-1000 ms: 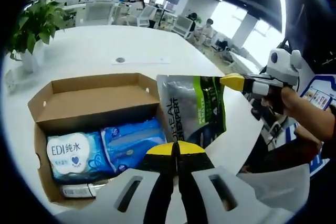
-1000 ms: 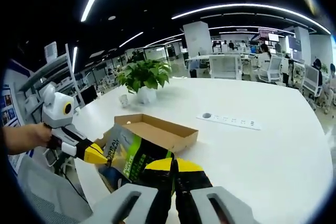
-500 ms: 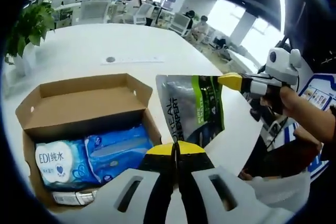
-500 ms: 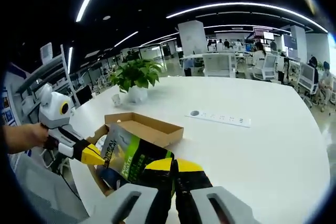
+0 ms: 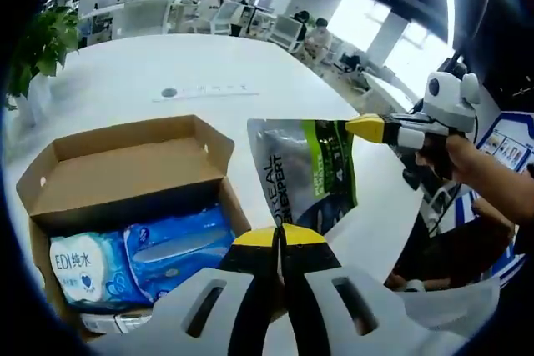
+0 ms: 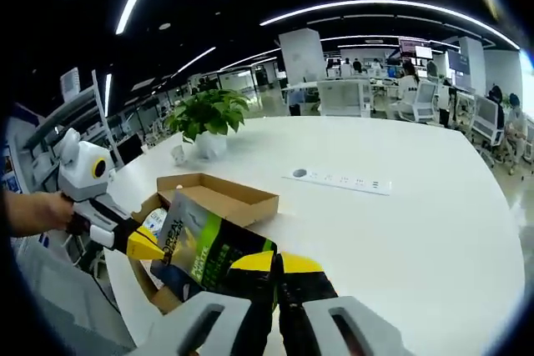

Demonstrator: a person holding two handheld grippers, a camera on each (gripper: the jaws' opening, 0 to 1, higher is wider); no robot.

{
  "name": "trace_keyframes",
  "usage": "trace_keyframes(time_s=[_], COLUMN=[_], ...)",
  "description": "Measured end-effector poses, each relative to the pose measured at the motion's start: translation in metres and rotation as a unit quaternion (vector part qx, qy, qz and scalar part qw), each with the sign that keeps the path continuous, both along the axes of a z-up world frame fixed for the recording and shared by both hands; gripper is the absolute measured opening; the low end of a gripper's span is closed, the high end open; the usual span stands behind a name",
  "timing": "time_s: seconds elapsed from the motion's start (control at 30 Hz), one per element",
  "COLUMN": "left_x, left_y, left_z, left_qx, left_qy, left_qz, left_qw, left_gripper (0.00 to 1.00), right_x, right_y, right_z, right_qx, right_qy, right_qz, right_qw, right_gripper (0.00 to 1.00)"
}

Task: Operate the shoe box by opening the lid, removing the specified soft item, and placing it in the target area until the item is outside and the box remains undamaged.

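Relative to the earlier frames, the open shoe box (image 5: 125,164) is sliding lower and further left of the left gripper's jaws in the left gripper view, and lying lower in the right gripper view; both cameras move with the hands, so this reads as the pair of grippers carrying the pouch away from the box, not the box moving.

The soft item, a grey-and-green foil pouch (image 5: 307,174) with partly legible "EXPERT" print, is hanging in the air between the two tools. The left gripper (image 5: 279,238) is pinching its lower edge, yellow tips pressed together on the foil. The right gripper (image 6: 276,264) is pinching the opposite edge in the same way; it is also showing in the left gripper view, at the pouch's far upper corner (image 5: 367,128), held by a person's hand (image 5: 457,156).

The pouch is sitting directly ahead of the left jaws and is clear of the box, just beside the box's right wall. The lid is standing folded back. Two blue wet-wipe packs (image 5: 133,252) are lying inside the box, left of the left jaws.

Progress, as a judgement: lid opening is done, extraction is done, and the cardboard is looking intact. Placement is left; the pouch is not yet resting on the white table (image 6: 400,231). No marked target area is identifiable. A white power strip (image 6: 338,179) is lying on the table well beyond the box, with a potted plant (image 6: 207,118) further back.
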State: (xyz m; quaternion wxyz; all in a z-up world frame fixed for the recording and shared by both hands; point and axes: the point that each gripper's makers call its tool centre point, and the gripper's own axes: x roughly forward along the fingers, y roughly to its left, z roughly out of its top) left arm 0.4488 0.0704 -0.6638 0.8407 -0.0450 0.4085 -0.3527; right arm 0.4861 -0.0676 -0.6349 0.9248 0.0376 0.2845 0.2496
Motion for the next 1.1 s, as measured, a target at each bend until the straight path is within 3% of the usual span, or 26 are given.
trace_keyframes(time_s=[0.8,1.1], left_x=[0.005,0.003], left_y=[-0.025,-0.042], left_z=[-0.025,-0.040], left_qx=[0.014,0.038], left_qy=[0.007,0.019], left_qz=[-0.006,-0.017], left_qw=[0.9999,0.9989], left_gripper=[0.00,0.00], right_x=[0.013,0.014], right_y=[-0.025,-0.041], right_z=[-0.036,-0.057], right_qx=[-0.021,-0.028], right_qy=[0.024,0.038], right_qz=[-0.010,-0.020], right_qw=[0.9994,0.9987], right_gripper=[0.00,0.00])
